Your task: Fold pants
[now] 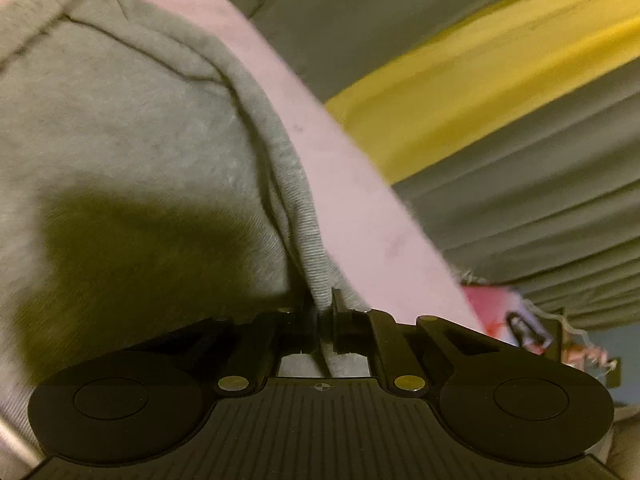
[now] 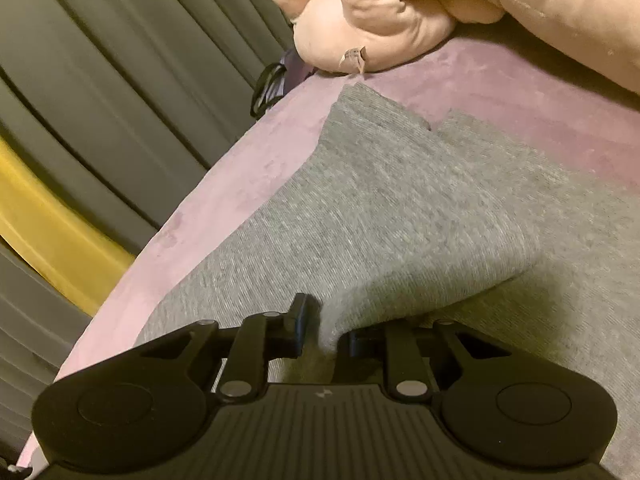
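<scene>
left gripper [image 1: 322, 312]: jaws pressed together, pinching a ribbed edge of the grey pants [image 1: 132, 140]. right gripper [image 2: 322, 326]: jaws closed on a raised fold of the same pants [image 2: 400, 216]. the pants lie spread on a pink blanket [image 2: 248, 152], near a peach plush toy [image 2: 376, 20]; grey curtain [image 2: 120, 60] behind.

heathered grey pants [image 2: 400, 216], pale pink-lilac bedcover [image 2: 248, 160], black grippers [image 1: 322, 312] [image 2: 322, 326], grey pleated curtain [image 2: 120, 80] with yellow band [image 1: 480, 80], peach plush toy [image 2: 380, 12]
</scene>
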A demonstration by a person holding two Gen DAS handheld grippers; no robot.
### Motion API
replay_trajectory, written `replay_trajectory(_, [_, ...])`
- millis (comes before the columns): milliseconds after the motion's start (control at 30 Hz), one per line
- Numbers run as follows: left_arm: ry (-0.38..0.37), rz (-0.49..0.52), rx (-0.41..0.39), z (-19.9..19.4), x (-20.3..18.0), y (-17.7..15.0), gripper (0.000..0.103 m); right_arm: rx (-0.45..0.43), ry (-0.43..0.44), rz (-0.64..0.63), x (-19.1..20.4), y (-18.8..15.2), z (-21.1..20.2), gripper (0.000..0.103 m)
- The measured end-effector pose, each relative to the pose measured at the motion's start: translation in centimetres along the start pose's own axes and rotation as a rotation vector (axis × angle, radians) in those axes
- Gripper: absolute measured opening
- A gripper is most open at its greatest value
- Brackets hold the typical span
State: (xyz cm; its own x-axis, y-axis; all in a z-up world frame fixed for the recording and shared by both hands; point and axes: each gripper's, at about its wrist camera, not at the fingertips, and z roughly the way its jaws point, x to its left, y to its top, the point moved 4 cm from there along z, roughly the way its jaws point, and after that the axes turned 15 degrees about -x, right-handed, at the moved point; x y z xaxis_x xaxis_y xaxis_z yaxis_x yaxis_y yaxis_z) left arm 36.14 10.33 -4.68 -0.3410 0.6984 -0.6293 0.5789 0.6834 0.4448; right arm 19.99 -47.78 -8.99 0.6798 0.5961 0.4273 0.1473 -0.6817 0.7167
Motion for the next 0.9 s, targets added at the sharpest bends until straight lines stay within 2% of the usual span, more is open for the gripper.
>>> replay_trajectory(100, [-0.101,0.102,-0.089,-5.0,-2.2,1.0,0.006,-0.041,0.062,0.032,0.9,2.9,-2.2,0.004])
replay_trajectory(200, [-0.234,0.190,-0.206,-13.3,-3.6,1.2,0.007,-0.164,0.213,0.100,1.7,7.1,-7.6,0.004])
replay_trajectory(267, [-0.329,0.183,-0.256,-18.6,-2.1,-0.1,0.007,-0.246,0.295,0.139,0.7,9.2,-11.7,0.004])
replay_trajectory(333, [-0.356,0.165,-0.250,-22.6,0.8,-2.4,0.009,-0.276,0.338,0.145,-1.3,9.7,-14.6,0.004])
replay_trajectory(367, [-0.338,0.153,-0.217,-23.6,2.5,-4.1,0.009,-0.276,0.343,0.131,-2.4,9.3,-15.5,0.005])
replay_trajectory(433, [-0.253,0.162,-0.129,-24.2,6.2,-8.0,0.012,-0.249,0.285,0.044,-4.6,7.5,-16.2,0.005])
replay_trajectory(500, [-0.127,0.166,-0.064,-23.3,10.2,-11.0,0.017,-0.154,0.189,0.031,-7.6,4.8,-15.2,0.005])
replay_trajectory(533, [-0.051,0.141,-0.060,-22.8,12.0,-11.6,0.017,-0.101,0.142,0.042,-8.9,3.4,-14.3,0.005])
replay_trajectory(600, [0.040,0.067,-0.091,-21.7,15.0,-11.4,0.018,-0.002,0.049,0.046,-10.9,0.8,-12.4,0.006])
replay_trajectory(633, [0.062,0.042,-0.121,-21.4,15.8,-10.8,0.023,0.038,0.016,0.048,-11.5,-0.3,-11.7,0.009])
replay_trajectory(667, [0.076,0.031,-0.161,-21.5,16.3,-10.2,0.043,0.057,0.001,0.049,-11.6,-1.0,-11.5,0.011])
replay_trajectory(700, [0.095,0.039,-0.203,-21.4,16.2,-9.4,0.053,0.059,-0.002,0.053,-11.6,-1.5,-11.6,0.014])
replay_trajectory(733, [0.119,0.055,-0.238,-21.5,16.2,-8.7,0.053,0.051,0.002,0.060,-11.4,-1.8,-11.7,0.018])
replay_trajectory(767, [0.122,0.072,-0.265,-21.3,15.8,-8.1,0.057,0.044,0.010,0.071,-11.2,-1.7,-11.7,0.027])
replay_trajectory(800, [0.106,0.095,-0.278,-20.8,15.1,-7.4,0.063,0.036,0.018,0.079,-11.0,-1.7,-11.7,0.037])
replay_trajectory(833, [0.098,0.120,-0.286,-20.1,14.2,-6.9,0.068,0.030,0.022,0.079,-10.7,-1.6,-11.6,0.042])
replay_trajectory(867, [0.098,0.158,-0.292,-19.4,14.0,-6.7,0.081,0.026,0.024,0.079,-10.6,-1.6,-11.4,0.049])
replay_trajectory(900, [0.105,0.192,-0.286,-18.2,13.8,-6.5,0.083,0.025,0.025,0.081,-10.7,-1.6,-11.0,0.050])
